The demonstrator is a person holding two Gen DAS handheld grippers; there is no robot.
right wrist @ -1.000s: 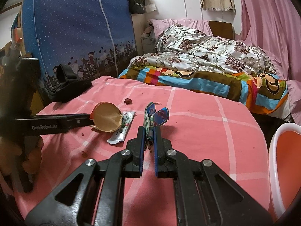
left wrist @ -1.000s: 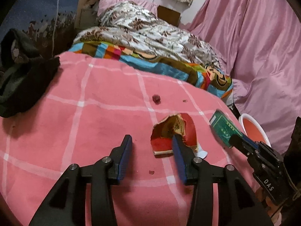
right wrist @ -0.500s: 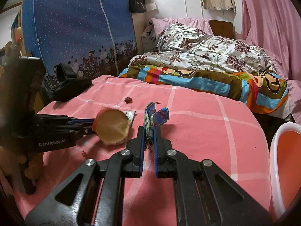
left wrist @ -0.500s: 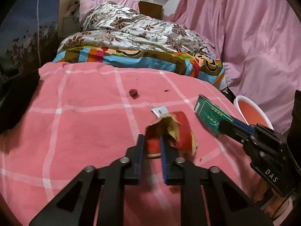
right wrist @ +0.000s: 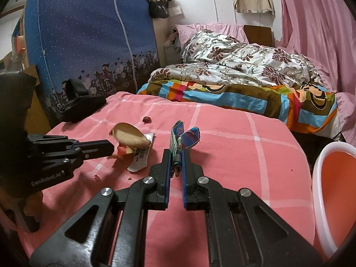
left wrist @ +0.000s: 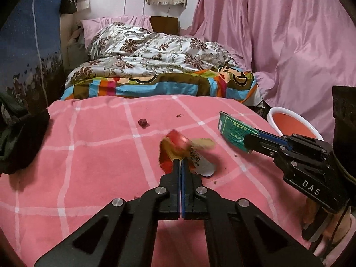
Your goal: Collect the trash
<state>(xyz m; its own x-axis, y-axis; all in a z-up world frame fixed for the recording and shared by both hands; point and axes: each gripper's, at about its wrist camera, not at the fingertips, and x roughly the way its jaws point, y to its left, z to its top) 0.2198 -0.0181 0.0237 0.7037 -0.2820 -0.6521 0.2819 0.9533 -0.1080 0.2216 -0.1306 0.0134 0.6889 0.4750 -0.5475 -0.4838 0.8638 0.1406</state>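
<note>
The left gripper (left wrist: 180, 163) is pinched tight on a crumpled red-and-gold wrapper (left wrist: 175, 150), which rises blurred just past its fingertips, above the pink checked blanket (left wrist: 93, 155). Under and just right of those tips a white sachet (left wrist: 201, 164) lies flat on the blanket, its long axis running away from the fingers, in the right wrist view (right wrist: 142, 155). Farther ahead, slightly left, sits a small dark red scrap (left wrist: 142, 122); tiny crumbs dot the cloth near the fingers.

The right gripper (right wrist: 176, 153) is closed, with a narrow gap, on a folded green-and-blue packet (right wrist: 178, 138). From the left wrist view the packet (left wrist: 234, 131) sticks straight out beyond the fingers, its long axis in line with them, green printed face up.

To the right of the right fingers, off the blanket's edge, stands a white-rimmed tub (right wrist: 320, 164) with an orange inside; what shows of it holds nothing. Far left of both grippers a black bag (right wrist: 77, 104) rests on the blanket. Beyond the fingers lies a floral quilt (left wrist: 155, 53) over a striped cover.
</note>
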